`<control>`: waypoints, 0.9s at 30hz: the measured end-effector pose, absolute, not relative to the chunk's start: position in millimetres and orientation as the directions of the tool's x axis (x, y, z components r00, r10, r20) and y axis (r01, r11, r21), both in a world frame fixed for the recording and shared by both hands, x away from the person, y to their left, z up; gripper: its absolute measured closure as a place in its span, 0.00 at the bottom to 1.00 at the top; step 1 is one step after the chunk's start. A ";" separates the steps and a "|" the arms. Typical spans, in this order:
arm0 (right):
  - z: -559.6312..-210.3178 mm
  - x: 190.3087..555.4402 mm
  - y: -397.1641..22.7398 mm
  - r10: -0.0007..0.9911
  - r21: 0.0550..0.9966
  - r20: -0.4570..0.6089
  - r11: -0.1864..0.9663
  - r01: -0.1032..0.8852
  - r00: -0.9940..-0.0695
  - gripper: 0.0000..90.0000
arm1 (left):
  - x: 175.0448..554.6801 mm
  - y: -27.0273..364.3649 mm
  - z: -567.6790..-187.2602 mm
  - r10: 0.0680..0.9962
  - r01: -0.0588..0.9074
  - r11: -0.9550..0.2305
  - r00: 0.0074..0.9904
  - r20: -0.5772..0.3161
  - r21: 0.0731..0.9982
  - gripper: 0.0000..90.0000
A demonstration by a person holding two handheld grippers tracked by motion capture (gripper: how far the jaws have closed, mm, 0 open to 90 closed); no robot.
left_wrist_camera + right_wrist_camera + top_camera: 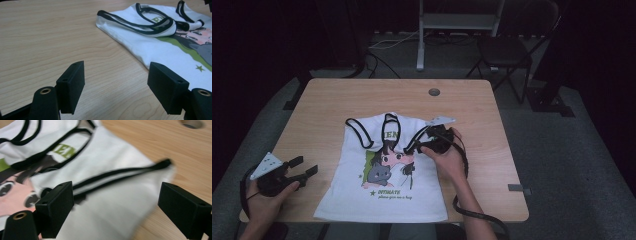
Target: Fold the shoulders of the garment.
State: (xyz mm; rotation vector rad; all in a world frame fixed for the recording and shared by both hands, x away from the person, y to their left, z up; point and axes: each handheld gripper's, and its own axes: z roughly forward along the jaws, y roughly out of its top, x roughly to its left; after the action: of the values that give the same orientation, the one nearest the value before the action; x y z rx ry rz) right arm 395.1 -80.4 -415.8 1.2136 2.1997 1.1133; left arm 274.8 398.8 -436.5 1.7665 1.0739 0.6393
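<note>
Work in hand: I read this as folding the white tank top point(384, 175) flat on the wooden surface point(322, 105).
Garment position: it lies in the middle of the surface, hem at the near edge, straps point(362, 132) toward the far side, cartoon print facing up.
Done so far: the right shoulder section looks turned inward over the chest, its black-trimmed edge point(120, 173) lying across white cloth. I judge that one fold is laid.
Left to do: the left side lies unfolded, straps looped loosely; the bottom half is full length. Most of the folding remains, by my judgement.
Right tongs point(414, 145): over the top's right shoulder, jaws wide apart, cloth below them but nothing pinched.
Left tongs point(302, 169): parked at the near left, jaws wide, holding nothing; bare wood lies between them in the left gripper view.
Edges: the hem sits right at the near edge, so a pull toward me could drag it off.
Open room: broad bare wood left of the garment and on the far side; a narrower strip right. A cable hole point(434, 92) sits far centre, well apart from the cloth.
</note>
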 end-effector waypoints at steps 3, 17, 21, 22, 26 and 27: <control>-418.6 391.7 -99.1 0.855 0.801 0.056 0.270 0.535 -0.515 0.14 | 279.5 396.9 -432.6 0.879 0.377 -0.168 0.475 -0.034 0.911 0.33; -422.3 383.1 -132.1 0.881 0.814 0.079 0.212 0.540 -0.466 0.14 | 287.5 376.8 -430.7 0.873 0.361 -0.175 0.487 -0.025 0.916 0.33; -423.3 381.9 -133.2 0.884 0.814 0.086 0.204 0.544 -0.459 0.14 | 285.5 379.8 -431.1 0.875 0.359 -0.174 0.484 -0.023 0.917 0.33; -423.7 381.7 -132.8 0.884 0.812 0.088 0.203 0.547 -0.459 0.14 | 285.5 380.3 -431.2 0.876 0.358 -0.171 0.483 -0.025 0.918 0.33; -425.1 382.6 -130.3 0.882 0.808 0.086 0.210 0.550 -0.463 0.14 | 285.2 382.2 -431.2 0.877 0.358 -0.165 0.479 -0.029 0.919 0.33; -424.7 382.9 -129.7 0.881 0.808 0.088 0.209 0.551 -0.464 0.14 | 285.5 382.7 -431.7 0.877 0.362 -0.167 0.479 -0.029 0.917 0.33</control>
State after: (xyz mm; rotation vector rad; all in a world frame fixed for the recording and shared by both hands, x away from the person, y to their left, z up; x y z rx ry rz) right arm 382.9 -129.7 -424.7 1.3318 2.0976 1.1452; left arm 285.5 382.7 -431.7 1.7449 1.0580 0.6579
